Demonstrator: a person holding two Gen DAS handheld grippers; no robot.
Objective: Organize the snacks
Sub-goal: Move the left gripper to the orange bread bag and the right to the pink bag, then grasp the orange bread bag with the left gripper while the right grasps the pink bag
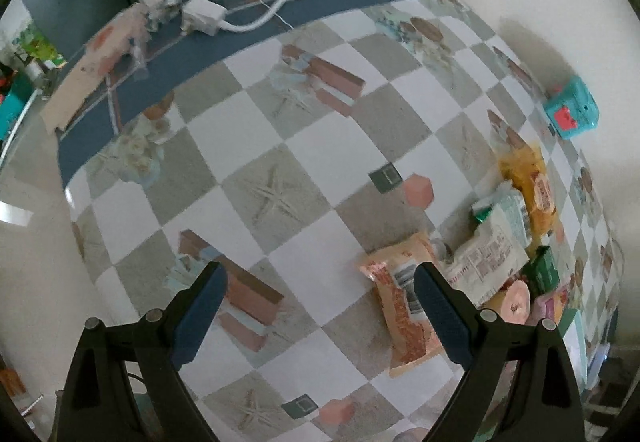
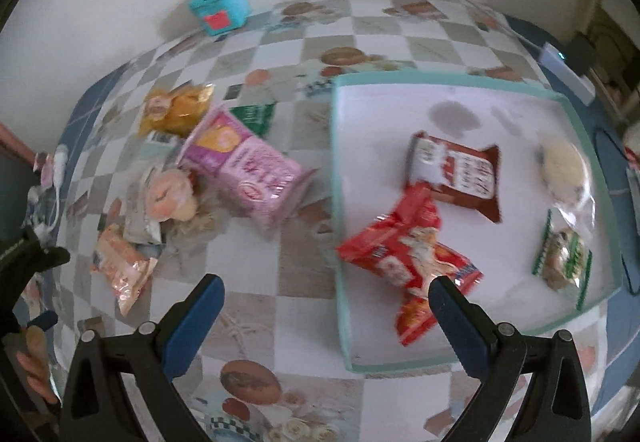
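My left gripper is open over the checkered tablecloth, nothing between its fingers. Its right finger overlaps an orange snack packet at the edge of a snack pile: a white packet, a yellow packet, a green box. My right gripper is open too and holds nothing, above the left rim of a white tray with a teal edge. Inside the tray lie a red packet, a dark red packet, a clear bag with a round biscuit and a green-and-white packet.
Left of the tray lie a pink packet, a yellow packet and a peach round snack. A teal box stands by the wall. A white adapter with cable and more packets sit at the table's far end. A hand shows at the left edge.
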